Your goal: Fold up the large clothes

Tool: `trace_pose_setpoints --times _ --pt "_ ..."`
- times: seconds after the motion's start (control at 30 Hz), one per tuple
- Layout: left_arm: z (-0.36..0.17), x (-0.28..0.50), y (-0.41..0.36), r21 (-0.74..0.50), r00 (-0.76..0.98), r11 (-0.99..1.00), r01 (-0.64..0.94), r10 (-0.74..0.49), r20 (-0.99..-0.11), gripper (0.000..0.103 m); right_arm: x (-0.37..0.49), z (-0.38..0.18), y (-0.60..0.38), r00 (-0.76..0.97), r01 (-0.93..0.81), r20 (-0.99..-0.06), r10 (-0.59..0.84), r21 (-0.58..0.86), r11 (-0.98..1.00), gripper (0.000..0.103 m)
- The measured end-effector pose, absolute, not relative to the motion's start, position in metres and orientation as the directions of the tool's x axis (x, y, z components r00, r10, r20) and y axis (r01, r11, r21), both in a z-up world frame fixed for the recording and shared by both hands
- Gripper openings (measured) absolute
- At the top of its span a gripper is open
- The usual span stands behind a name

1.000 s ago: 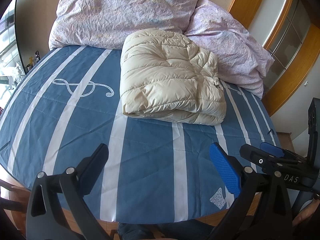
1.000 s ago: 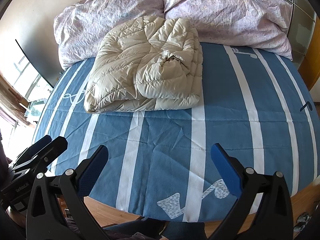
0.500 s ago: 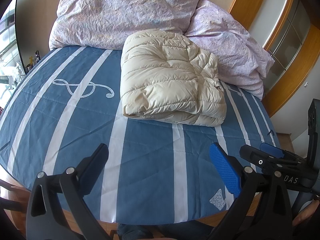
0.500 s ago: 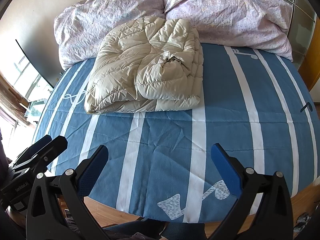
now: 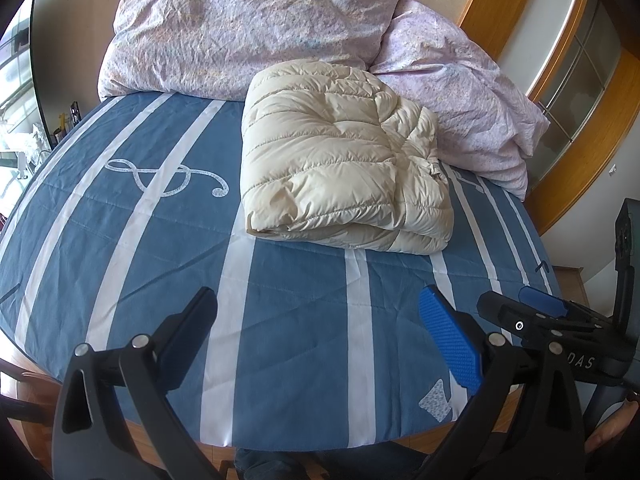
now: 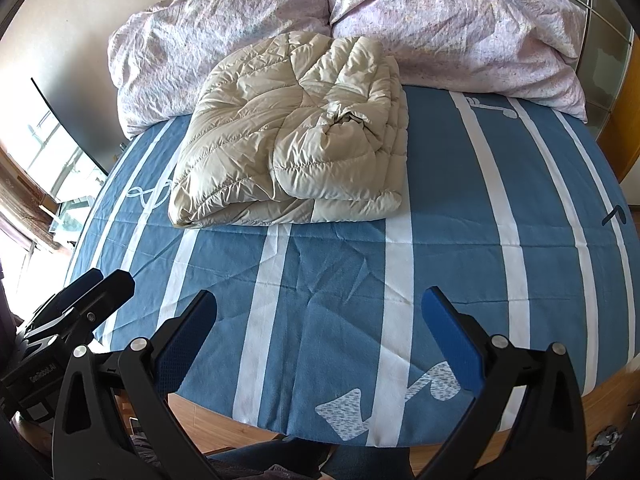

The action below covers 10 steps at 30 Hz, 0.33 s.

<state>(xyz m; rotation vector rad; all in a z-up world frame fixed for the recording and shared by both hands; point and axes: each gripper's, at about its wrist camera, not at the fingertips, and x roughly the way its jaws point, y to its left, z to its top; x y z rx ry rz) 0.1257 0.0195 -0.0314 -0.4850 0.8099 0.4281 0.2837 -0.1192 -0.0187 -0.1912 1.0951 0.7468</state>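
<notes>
A cream quilted puffer jacket [image 5: 340, 176] lies folded in a thick bundle on the far half of the bed, and it shows in the right wrist view [image 6: 296, 140] too. My left gripper [image 5: 316, 324] is open and empty, held over the near edge of the bed, well short of the jacket. My right gripper [image 6: 318, 326] is open and empty, also at the near edge. Each gripper shows at the side of the other's view: the right one [image 5: 536, 312] and the left one [image 6: 80, 296].
The bed has a blue sheet with white stripes [image 5: 120, 240] and a treble clef print [image 5: 168, 176]. A crumpled lilac duvet [image 5: 248, 28] is piled along the far side, behind the jacket. A wooden frame [image 5: 592, 152] curves at the right. A window [image 6: 36, 168] is at left.
Almost nothing has moved. The views shifted very slightly; the jacket lies as before and both grippers stay open.
</notes>
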Motion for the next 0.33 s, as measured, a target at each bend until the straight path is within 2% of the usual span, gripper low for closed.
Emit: trace_pose_setpoints --times 0.33 --pt "-0.0286 0.1310 0.0203 -0.243 0.615 0.811 -0.533 0.174 -0.769 0.101 0.2840 -0.0190 -0.1195 0.245 -0.633 -0.858 0.453 0.212 0.745 0.102"
